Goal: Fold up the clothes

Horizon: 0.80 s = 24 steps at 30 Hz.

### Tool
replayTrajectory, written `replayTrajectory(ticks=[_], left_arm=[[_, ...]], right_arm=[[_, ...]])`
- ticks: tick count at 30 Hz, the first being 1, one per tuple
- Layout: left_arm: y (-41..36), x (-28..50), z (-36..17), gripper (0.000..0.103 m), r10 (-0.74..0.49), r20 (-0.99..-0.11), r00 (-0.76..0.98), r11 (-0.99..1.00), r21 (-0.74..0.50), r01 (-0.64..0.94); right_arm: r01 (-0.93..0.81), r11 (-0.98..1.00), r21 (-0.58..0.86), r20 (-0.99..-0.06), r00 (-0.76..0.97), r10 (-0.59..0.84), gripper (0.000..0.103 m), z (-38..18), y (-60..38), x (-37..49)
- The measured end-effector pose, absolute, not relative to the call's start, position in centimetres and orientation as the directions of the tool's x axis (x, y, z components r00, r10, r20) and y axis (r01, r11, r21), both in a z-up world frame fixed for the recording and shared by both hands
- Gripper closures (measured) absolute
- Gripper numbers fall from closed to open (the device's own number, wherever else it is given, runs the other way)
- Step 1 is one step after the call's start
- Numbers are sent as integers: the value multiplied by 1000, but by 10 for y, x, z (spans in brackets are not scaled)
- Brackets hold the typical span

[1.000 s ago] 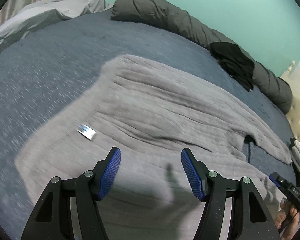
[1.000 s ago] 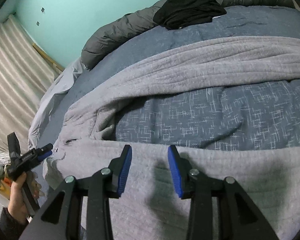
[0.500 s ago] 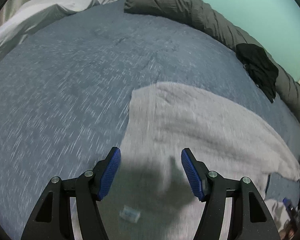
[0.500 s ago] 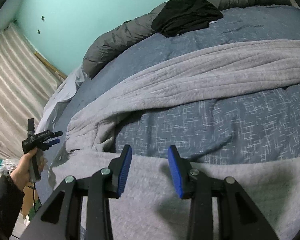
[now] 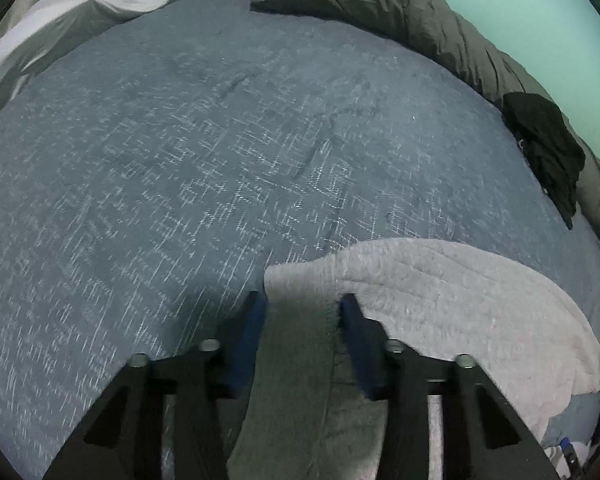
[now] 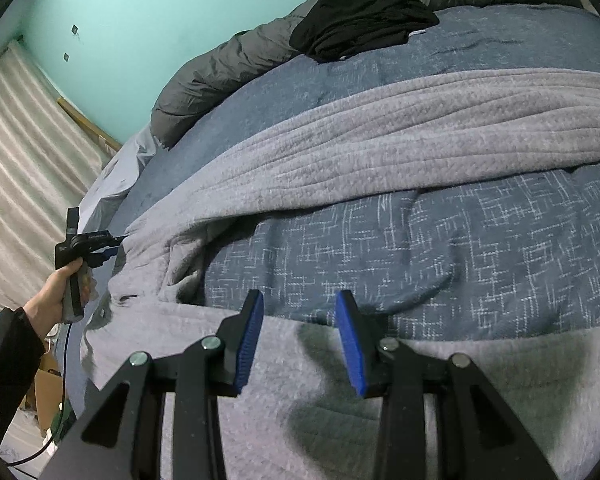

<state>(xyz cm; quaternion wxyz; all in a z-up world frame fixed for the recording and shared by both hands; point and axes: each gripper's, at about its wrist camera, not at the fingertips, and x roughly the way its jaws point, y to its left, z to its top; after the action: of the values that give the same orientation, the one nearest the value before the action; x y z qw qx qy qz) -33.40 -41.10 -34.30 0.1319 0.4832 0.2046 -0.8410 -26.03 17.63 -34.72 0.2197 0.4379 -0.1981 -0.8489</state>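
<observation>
Since the frame one second ago, my left gripper (image 5: 302,306) has swung from above the body of the grey sweater (image 5: 440,292) to its corner edge, so the left wrist view now takes in mostly the blue patterned bedspread (image 5: 200,160); my right gripper (image 6: 299,306) has barely shifted. The left gripper's blue pads (image 5: 246,340) stand apart, with the sweater's edge running up between them; the frame is blurred, and I cannot tell whether they touch the cloth. The right gripper's pads (image 6: 250,344) likewise stand apart, hovering over a lower band of the same sweater, gripping nothing. In the right wrist view the sweater lies spread on the bedspread in two grey bands, an upper sleeve-like strip and the near band, with bare bedspread between them. Beyond the sweater, at the far edge of the bedspread, a rolled dark grey duvet (image 6: 220,76) runs along the teal wall (image 6: 140,20), and a black garment (image 6: 360,20) rests on it. At the sweater's left end, a hand (image 6: 56,296) in a dark sleeve holds the left gripper's handle.
</observation>
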Motion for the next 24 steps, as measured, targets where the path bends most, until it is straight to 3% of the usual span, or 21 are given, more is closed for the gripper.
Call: replayTrajectory(ticks=[1,4,16,19,21,22,24], left_arm=[[-409,-337,-342,84,-23,-867,-497,-887,-212,410],[-405,-342,-332,89,-48,-857,-513,-897,-189,399],[-413,-375,-324,91,-114,-854,-508,-874,-157,460],[-414,-373,-332,86,-108,-869,-483,-868,-154,472],[-415,-368,-328,76,-111,-868,-484,-868,-153,473],[-415,-364,-324,63,-115,-866,-487,-868,-151,472],[-415,-352,-314,60,-114,-861,-495,-870,-154,468]], right_arm=[[199,-825,529,-657,-519,-547,65,-348,176,-260],[199,-823,531,-658,-516,-549,65,-349,177,-261],[196,-821,536,-660,-510,-552,65,-352,179,-261],[193,-819,540,-658,-510,-554,65,-352,179,-262],[191,-817,544,-655,-511,-556,65,-352,179,-262],[191,-816,546,-653,-513,-557,65,-351,179,-262],[191,-812,552,-647,-516,-561,65,-349,180,-261]])
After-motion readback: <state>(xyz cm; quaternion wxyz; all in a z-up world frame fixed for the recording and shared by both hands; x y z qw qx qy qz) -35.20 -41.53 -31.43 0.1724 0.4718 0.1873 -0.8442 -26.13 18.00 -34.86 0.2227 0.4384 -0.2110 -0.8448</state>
